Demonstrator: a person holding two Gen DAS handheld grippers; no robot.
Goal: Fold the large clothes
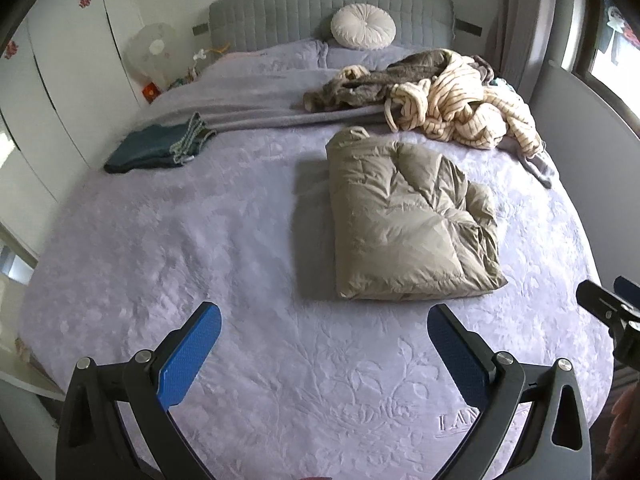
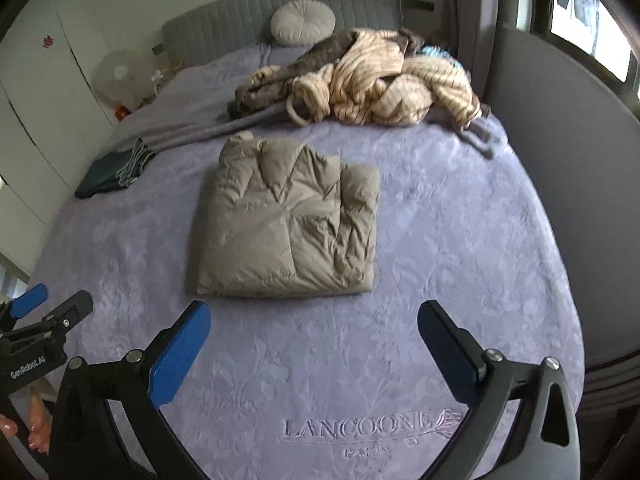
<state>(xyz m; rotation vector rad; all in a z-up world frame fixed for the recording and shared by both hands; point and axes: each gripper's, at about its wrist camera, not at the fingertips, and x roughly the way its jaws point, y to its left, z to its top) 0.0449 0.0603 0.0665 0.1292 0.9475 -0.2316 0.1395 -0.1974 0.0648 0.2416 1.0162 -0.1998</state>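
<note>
A wide bed [image 1: 248,240] covered in a lilac embossed bedspread fills both views, with a grey padded headboard [image 1: 280,12] at the far end. On the middle of the bedspread lies a beige puffer jacket [image 2: 290,220], folded into a neat, thick rectangle; nothing touches it. Beyond it, toward the headboard on the right, sits a loose heap of unfolded clothes [image 1: 452,100], cream with dark stripes mixed with grey-brown fabric. Near the bed's left edge rests a small folded stack of dark teal clothes [image 1: 156,148]. A round white cushion [image 1: 363,26] leans against the headboard.

The left gripper [image 1: 324,356] hovers over the near end of the bed, its blue-padded fingers spread wide and holding nothing. The right gripper [image 2: 314,354] hovers just beside it, likewise spread wide and empty, aimed at the folded jacket's near edge.
</note>
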